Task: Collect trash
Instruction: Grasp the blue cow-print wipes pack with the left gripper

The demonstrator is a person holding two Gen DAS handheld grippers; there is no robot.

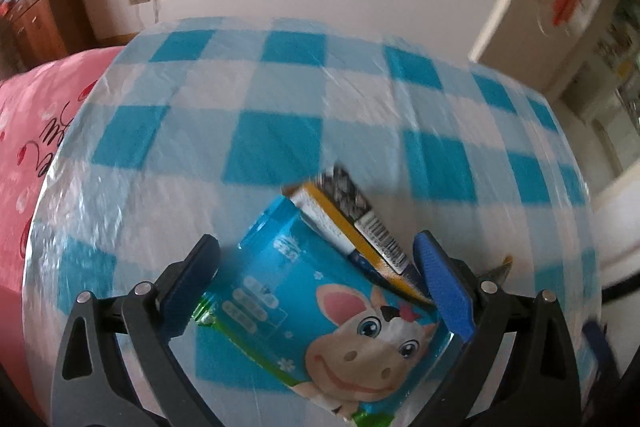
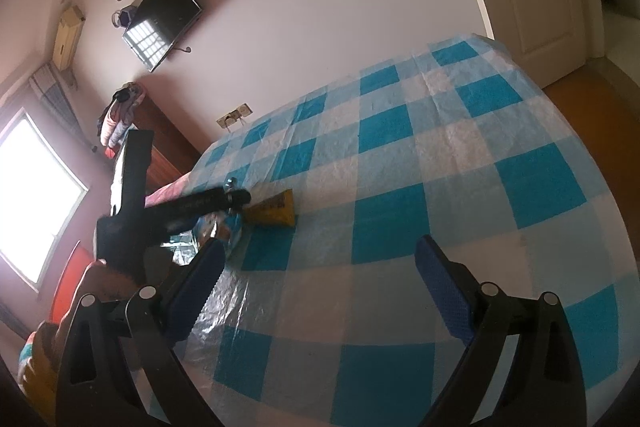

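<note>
- A blue wrapper [image 1: 320,307] printed with a cartoon cow is seen between the pads of the left tongs [image 1: 320,267], lying on the checked cloth [image 1: 280,75].
- Both pads appear to be pressed against the wrapper's sides, so the left tongs are taken to be pinching it, though the picture is blurred.
- A yellow packet [image 1: 340,223] with a barcode is seen just beyond the wrapper, toward the right pad, partly tucked under the wrapper's edge.
- The right tongs [image 2: 320,267] are held spread wide above the cloth [image 2: 440,187], with nothing between the pads.
- Ahead and to the left of the right tongs, the left tongs [image 2: 236,198] are seen from the side, low over the yellow packet [image 2: 276,211].
- A scrap of the blue wrapper [image 2: 208,227] is glimpsed beneath them.
- A hand [image 2: 108,283] is seen at the left tongs' grip.
</note>
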